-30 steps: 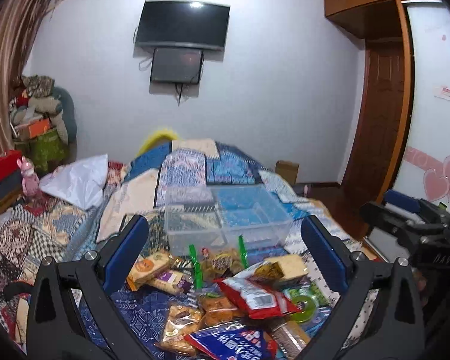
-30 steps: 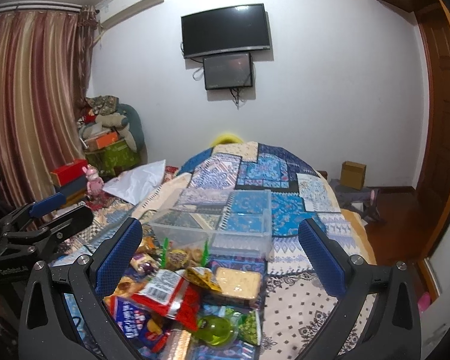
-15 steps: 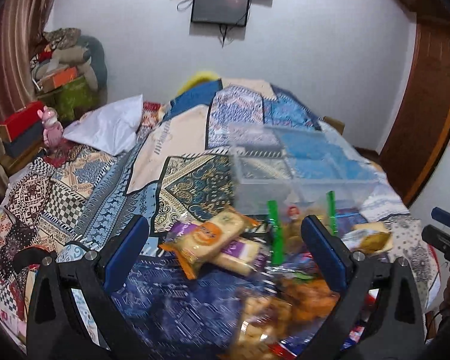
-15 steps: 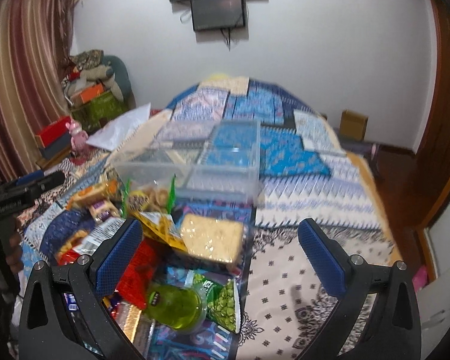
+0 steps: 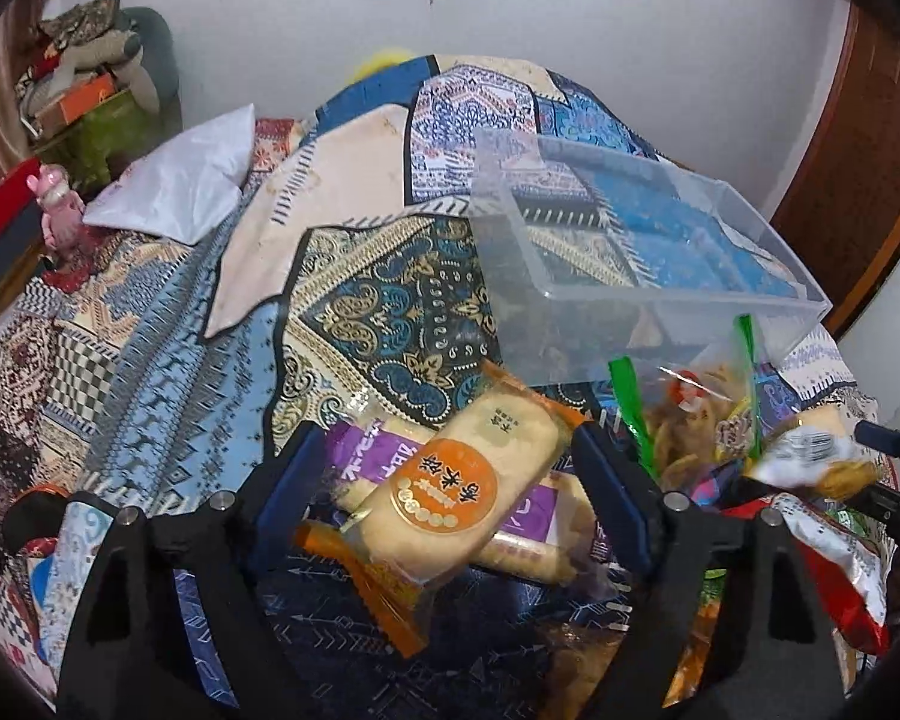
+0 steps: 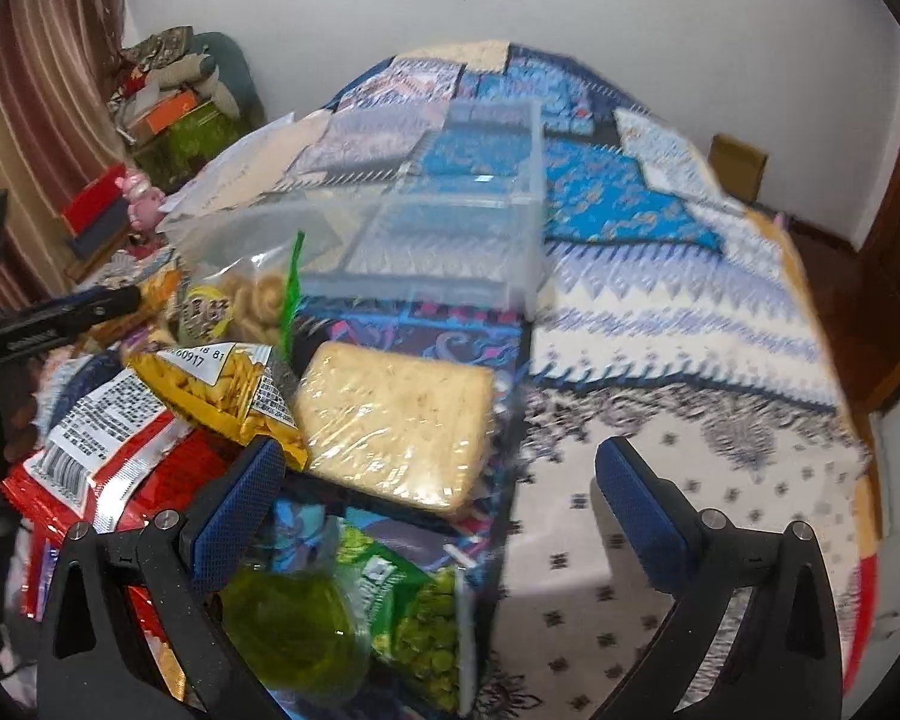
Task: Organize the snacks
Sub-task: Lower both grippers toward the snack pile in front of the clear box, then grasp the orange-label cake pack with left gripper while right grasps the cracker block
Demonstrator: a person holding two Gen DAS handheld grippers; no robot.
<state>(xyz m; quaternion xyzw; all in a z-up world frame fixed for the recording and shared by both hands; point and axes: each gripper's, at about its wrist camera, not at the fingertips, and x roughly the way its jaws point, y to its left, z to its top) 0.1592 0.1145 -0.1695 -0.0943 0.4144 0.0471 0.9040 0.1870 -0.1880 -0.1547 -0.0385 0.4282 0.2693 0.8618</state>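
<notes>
**Bedroom, patchwork bed, and a heap of snacks**

A bed fills the white-walled room, covered by a patchwork quilt [image 5: 390,276] of blue, cream and paisley panels that looks soft and slightly rumpled. At the near end of the quilt lies the pile of snacks. On top, seen from the left wrist, is a long pale biscuit pack [image 5: 462,486] in glossy wrap with orange crimped ends and a round orange label, tilted across a purple-labelled pack [image 5: 366,462]. The left gripper [image 5: 444,498] sits around it: its 2 blue textured pads flank the pack, the jaws have just been closing, and whether the pads press on the wrap I cannot tell.

Just beyond stands a clear plastic bin [image 5: 630,276], rectangular, thin-walled and see-through. Beside it is a clear zip bag [image 5: 690,414] with green strips, holding curled brown pieces.

The right gripper [image 6: 438,480] stands wide open and holds nothing. Between its blue mesh pads lies a flat square cracker pack [image 6: 396,414] in clear film, next to a crinkly yellow bag [image 6: 222,384], a red foil bag [image 6: 126,468] and a green pea pack [image 6: 426,630].

A white pillow [image 5: 180,186] lies at the quilt's left edge, with striped curtains [image 6: 36,120] beyond.
</notes>
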